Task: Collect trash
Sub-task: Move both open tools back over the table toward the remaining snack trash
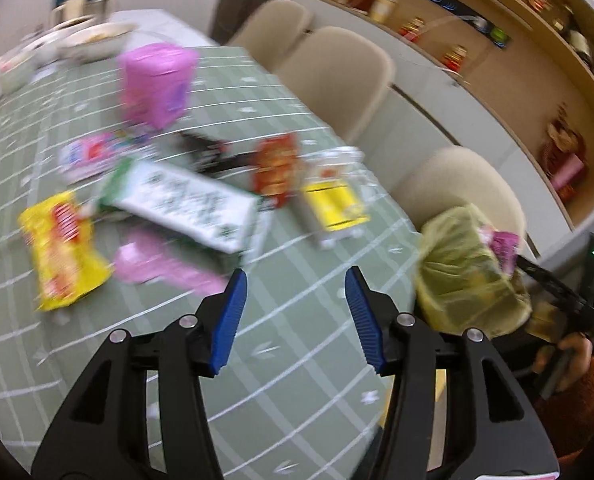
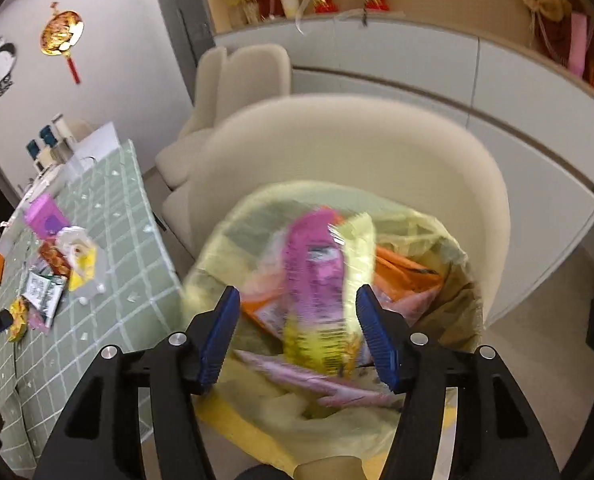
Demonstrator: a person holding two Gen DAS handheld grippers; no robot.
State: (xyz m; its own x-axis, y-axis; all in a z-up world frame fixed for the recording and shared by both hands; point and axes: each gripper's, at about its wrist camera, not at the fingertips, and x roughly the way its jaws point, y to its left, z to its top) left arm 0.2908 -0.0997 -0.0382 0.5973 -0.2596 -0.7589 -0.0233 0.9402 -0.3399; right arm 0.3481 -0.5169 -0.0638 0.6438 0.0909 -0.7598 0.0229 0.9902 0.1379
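My left gripper (image 1: pixel 296 276) hangs open over the green checked table (image 1: pixel 297 380), with nothing between its blue pads. Ahead of it lie wrappers: a yellow snack packet (image 1: pixel 63 248), a green-and-white packet (image 1: pixel 185 204), a flat pink wrapper (image 1: pixel 157 264), a red packet (image 1: pixel 277 168) and a clear packet with a yellow label (image 1: pixel 335 200). My right gripper (image 2: pixel 297 292) is open above the yellow-green trash bag (image 2: pixel 429 232). A blurred pink-and-yellow wrapper (image 2: pixel 317 280) sits in the bag's mouth beyond the pads, beside an orange packet (image 2: pixel 405 276).
The trash bag (image 1: pixel 465 272) hangs off the table's right edge in front of a cream chair (image 2: pixel 357 148). A pink box (image 1: pixel 157 80) and white bowls (image 1: pixel 93 38) stand further back. A hand (image 1: pixel 569 356) holds the other gripper at the right. Cabinets and shelves line the wall.
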